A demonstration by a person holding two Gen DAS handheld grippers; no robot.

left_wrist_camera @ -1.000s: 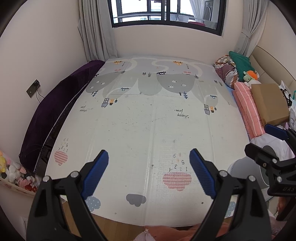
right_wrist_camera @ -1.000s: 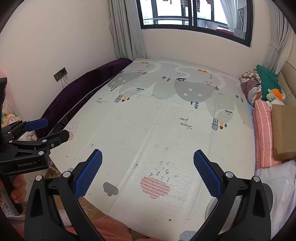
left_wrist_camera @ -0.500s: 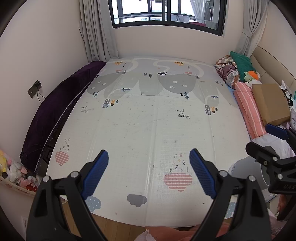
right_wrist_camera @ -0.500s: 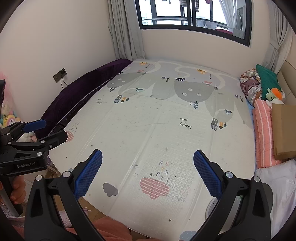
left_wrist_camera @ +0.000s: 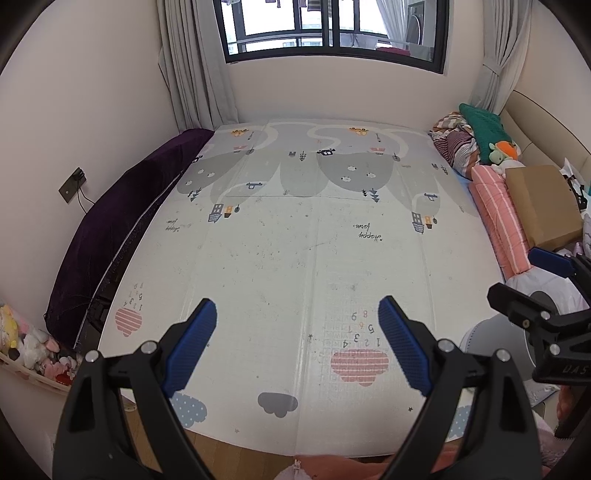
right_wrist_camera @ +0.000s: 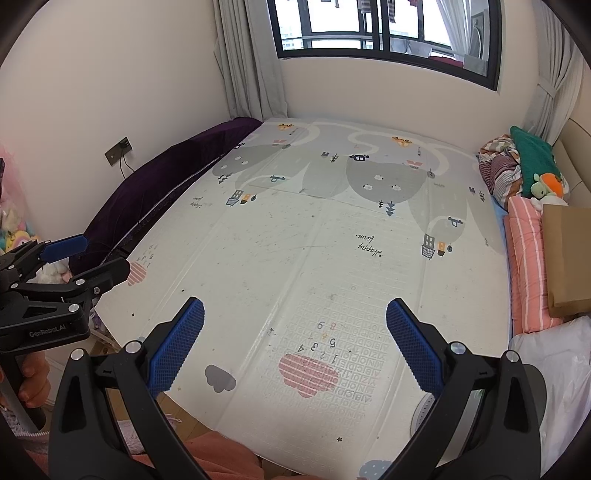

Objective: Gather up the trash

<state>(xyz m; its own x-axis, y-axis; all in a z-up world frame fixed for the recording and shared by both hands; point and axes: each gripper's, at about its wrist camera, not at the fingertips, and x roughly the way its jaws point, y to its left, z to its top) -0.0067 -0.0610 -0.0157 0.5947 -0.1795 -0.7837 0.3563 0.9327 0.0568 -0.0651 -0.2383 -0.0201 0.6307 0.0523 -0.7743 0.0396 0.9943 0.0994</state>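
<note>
Play mat [left_wrist_camera: 295, 251] ahead; both hand-held grippers, left [left_wrist_camera: 297, 314] and right [right_wrist_camera: 295, 314], spread, empty.

Setting was a home bedroom: printed play mat [left_wrist_camera: 295, 240] covered the bed, curtained window [left_wrist_camera: 334, 29] behind it, folded bedding [left_wrist_camera: 495, 218] and stuffed toy [left_wrist_camera: 500, 151] right of the mat.

The cardboard box [right_wrist_camera: 567, 254] is cut off by the right edge of the right wrist view. The round white appliance [left_wrist_camera: 495, 343] is partly hidden behind the right claw [left_wrist_camera: 532, 277]. Only fingers [right_wrist_camera: 31, 380] of the hand holding the left claw [right_wrist_camera: 96, 258] show. Dark specks on the play mat [left_wrist_camera: 295, 258] are too small to identify. The pile of stuffed toys [left_wrist_camera: 33, 350] is cut off at left.
</note>
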